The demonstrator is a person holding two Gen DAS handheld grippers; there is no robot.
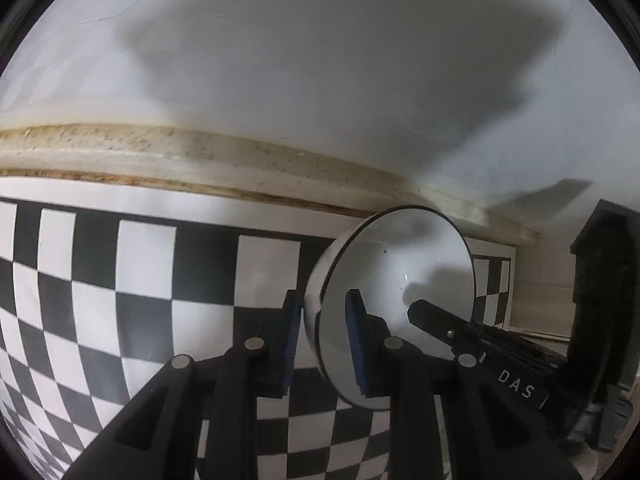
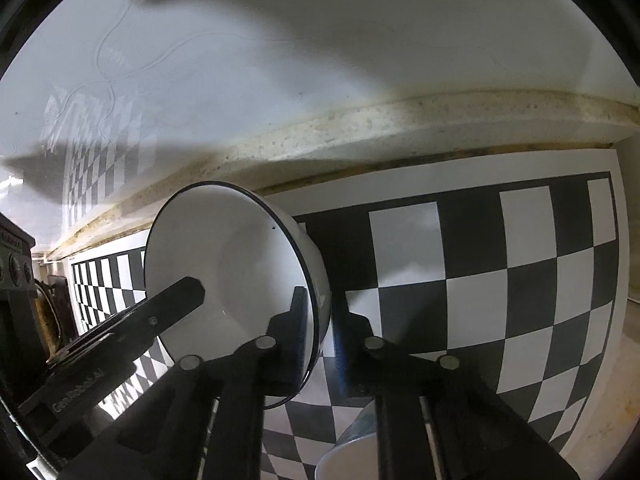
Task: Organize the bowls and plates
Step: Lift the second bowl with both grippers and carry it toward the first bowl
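Gripping bowl [image 1: 394, 280] rim from both sides: left gripper [image 1: 322, 336] clamped at 7 o'clock, right gripper [image 2: 320, 320] at 5 o'clock; bowl tipped sideways above checkerboard [image 1: 120, 280], second bowl [image 2: 348, 456] below.

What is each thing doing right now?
White bowl: tipped on its side, lifted off the checkered mat, pinched at its rim from both sides.
Left gripper: jaws shut on the bowl's rim.
Right gripper: jaws shut on the bowl's opposite rim.
Checkered mat: lying flat.
Second dish: only its edge shows; cannot tell.
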